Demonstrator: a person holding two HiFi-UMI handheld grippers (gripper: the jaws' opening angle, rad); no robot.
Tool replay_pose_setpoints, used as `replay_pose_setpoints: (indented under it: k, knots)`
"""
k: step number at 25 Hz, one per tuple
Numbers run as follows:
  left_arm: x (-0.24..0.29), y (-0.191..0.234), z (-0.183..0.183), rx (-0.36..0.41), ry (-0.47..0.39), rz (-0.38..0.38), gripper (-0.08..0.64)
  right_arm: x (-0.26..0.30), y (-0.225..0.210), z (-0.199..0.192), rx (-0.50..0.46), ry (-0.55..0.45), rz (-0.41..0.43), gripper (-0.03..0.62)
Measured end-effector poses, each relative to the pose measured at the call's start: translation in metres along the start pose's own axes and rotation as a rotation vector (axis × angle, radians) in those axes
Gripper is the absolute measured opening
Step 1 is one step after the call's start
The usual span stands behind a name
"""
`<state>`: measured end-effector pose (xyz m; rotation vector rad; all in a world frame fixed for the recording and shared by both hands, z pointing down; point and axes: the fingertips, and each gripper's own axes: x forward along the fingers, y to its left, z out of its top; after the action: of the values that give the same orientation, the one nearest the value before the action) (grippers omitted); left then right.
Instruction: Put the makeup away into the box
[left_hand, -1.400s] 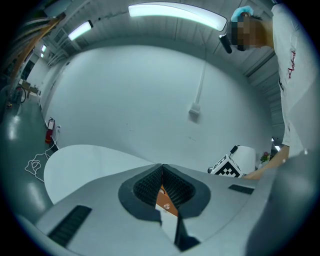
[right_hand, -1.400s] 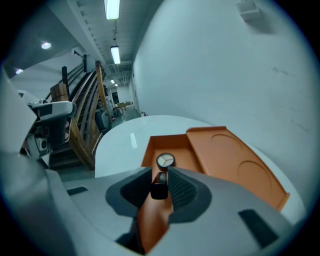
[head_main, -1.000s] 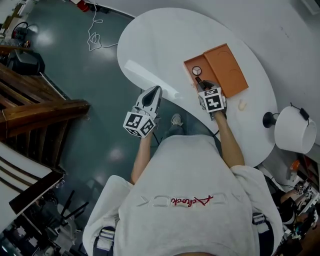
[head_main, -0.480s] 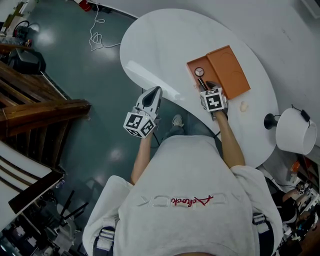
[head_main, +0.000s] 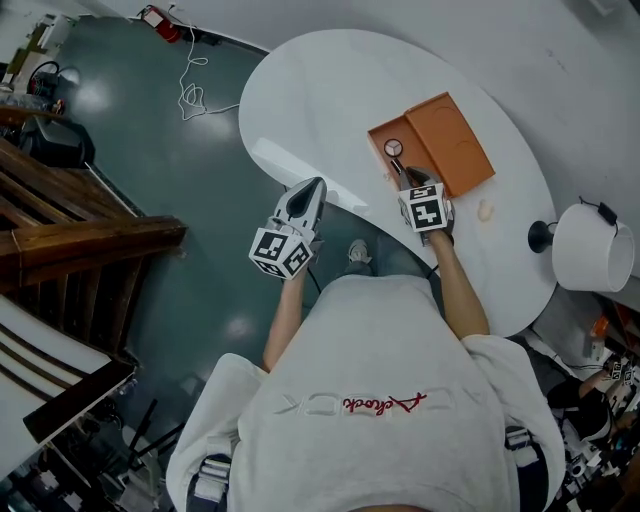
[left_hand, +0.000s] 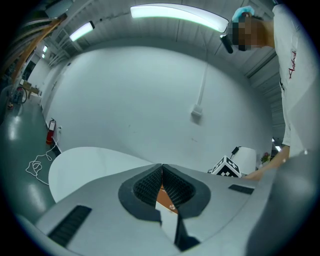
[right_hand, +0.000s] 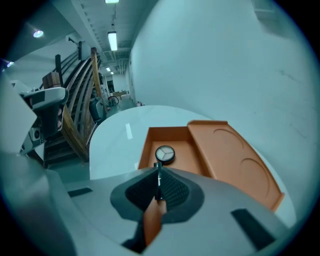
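2 R fingers (right_hand: 176, 192) (just-closed) on pencil (right_hand: 159, 176)

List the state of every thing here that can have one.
Box: open, lid laid flat beside it.
Compact: lying inside the box.
Dark stick: clamped, pointing towards the box.
Right tongs: just closed further, shut on the dark stick.
Left tongs: shut, empty.

Large indoor hall, probably a laboratory or workshop rather than a home. A polished grey-green floor (head_main: 190, 210) carries a loose cable (head_main: 190, 85). A wooden staircase (head_main: 90, 235) runs along one side. Ceiling strip lights (left_hand: 177, 14), a red fire extinguisher (left_hand: 50, 132) by the plain white wall (left_hand: 140, 95), and a free-standing white rounded bench (head_main: 320, 90) complete the setting.
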<state>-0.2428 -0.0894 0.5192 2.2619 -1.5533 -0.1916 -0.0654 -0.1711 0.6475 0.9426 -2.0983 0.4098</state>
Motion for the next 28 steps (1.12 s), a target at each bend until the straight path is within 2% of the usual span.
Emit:
replay_pose_setpoints:
  k: [7,12,18,24,28]
  knots:
    - [0.006,-0.019,0.004,0.032,0.011,-0.06,0.009,-0.027,-0.006,0.006,0.064,-0.093,-0.037,0.023]
    - [0.024,-0.046,0.002,0.052,0.032,-0.14,0.009,-0.061,-0.04,-0.001,0.182,-0.175,-0.126,0.023]
    - [0.063,-0.096,-0.01,0.073,0.079,-0.293,0.009,-0.108,-0.097,-0.035,0.335,-0.237,-0.285,0.023]
    - [0.103,-0.155,-0.028,0.097,0.136,-0.456,0.009,-0.148,-0.141,-0.091,0.465,-0.238,-0.414,0.023]
    - [0.123,-0.187,-0.038,0.114,0.172,-0.544,0.011,-0.168,-0.156,-0.126,0.55,-0.224,-0.472,0.023]
